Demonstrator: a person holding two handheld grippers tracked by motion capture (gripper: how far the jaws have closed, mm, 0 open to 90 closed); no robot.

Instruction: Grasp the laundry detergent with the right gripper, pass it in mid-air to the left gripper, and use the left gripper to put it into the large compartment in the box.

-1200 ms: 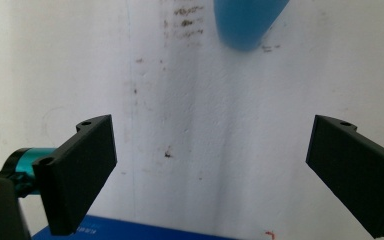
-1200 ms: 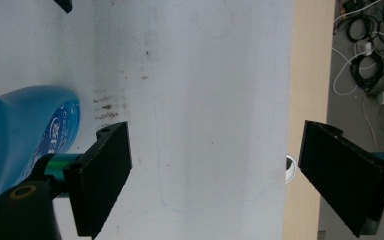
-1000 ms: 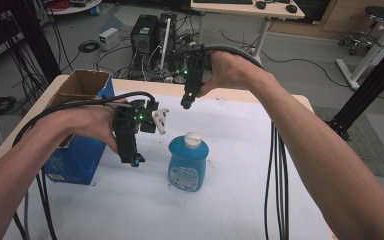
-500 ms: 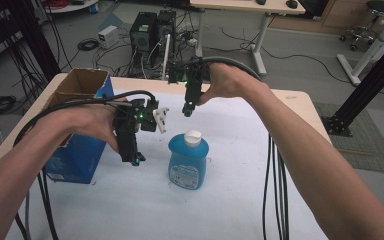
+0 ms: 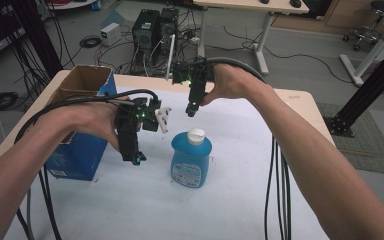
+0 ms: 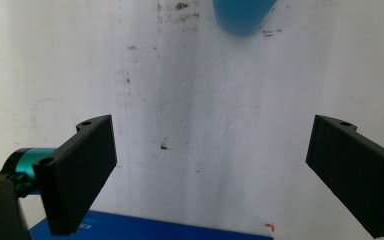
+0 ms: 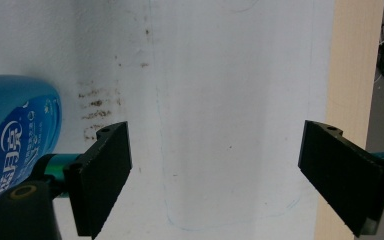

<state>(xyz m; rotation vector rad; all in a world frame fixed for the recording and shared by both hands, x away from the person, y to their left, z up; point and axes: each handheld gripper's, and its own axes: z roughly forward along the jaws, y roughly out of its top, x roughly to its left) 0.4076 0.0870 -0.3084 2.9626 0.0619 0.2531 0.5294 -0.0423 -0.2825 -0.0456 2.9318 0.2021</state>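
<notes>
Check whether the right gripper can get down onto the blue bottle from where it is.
Probably yes: the right gripper hangs open just behind and above the blue bottle, nothing between them; the left gripper stands apart to its side.

1. The bottle (image 5: pixel 191 159) is glossy blue plastic with a white plastic cap (image 5: pixel 196 134) and a printed label.
2. The jaws are matt black with a finely textured face.
3. The bench (image 5: pixel 300 102) is pale wood under a matt white, stained sheet (image 5: pixel 230 200).
4. The box (image 5: pixel 82 150) is brown cardboard with blue printed sides.
</notes>
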